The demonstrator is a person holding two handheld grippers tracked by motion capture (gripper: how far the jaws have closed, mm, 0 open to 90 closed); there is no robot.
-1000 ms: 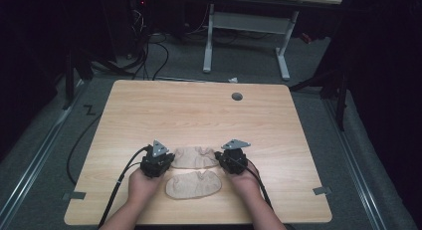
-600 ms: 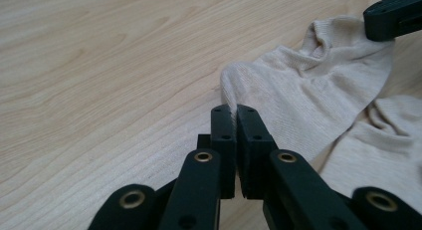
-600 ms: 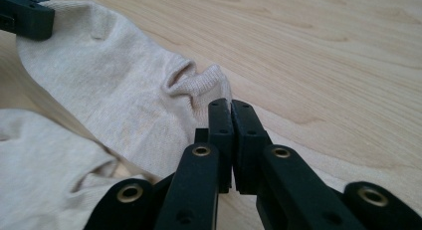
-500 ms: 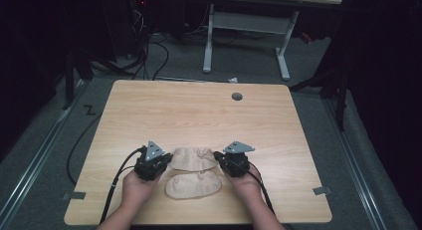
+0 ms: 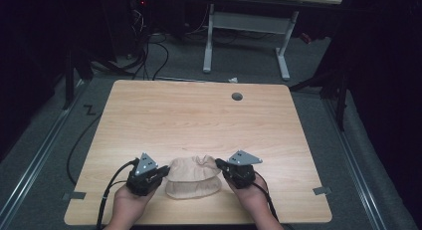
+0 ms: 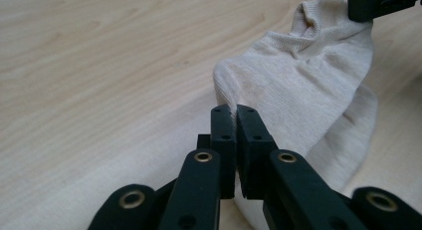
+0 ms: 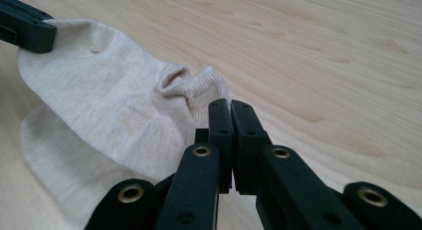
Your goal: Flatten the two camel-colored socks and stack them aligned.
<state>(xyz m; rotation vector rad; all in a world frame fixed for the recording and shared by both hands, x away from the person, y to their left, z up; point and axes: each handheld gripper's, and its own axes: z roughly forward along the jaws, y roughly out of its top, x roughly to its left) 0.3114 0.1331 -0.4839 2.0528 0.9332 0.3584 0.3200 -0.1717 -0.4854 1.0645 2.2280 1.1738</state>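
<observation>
Two socks are here, and my left gripper (image 6: pixel 234 110) and right gripper (image 7: pixel 230 104) each pinch one end of the upper sock (image 5: pixel 191 169) to lay it flat over the lower sock (image 5: pixel 194 189).

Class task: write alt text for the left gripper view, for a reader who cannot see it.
The left gripper is shut on one end of a beige sock, holding it above a second sock on the wooden table. The right gripper grips the far end.
</observation>
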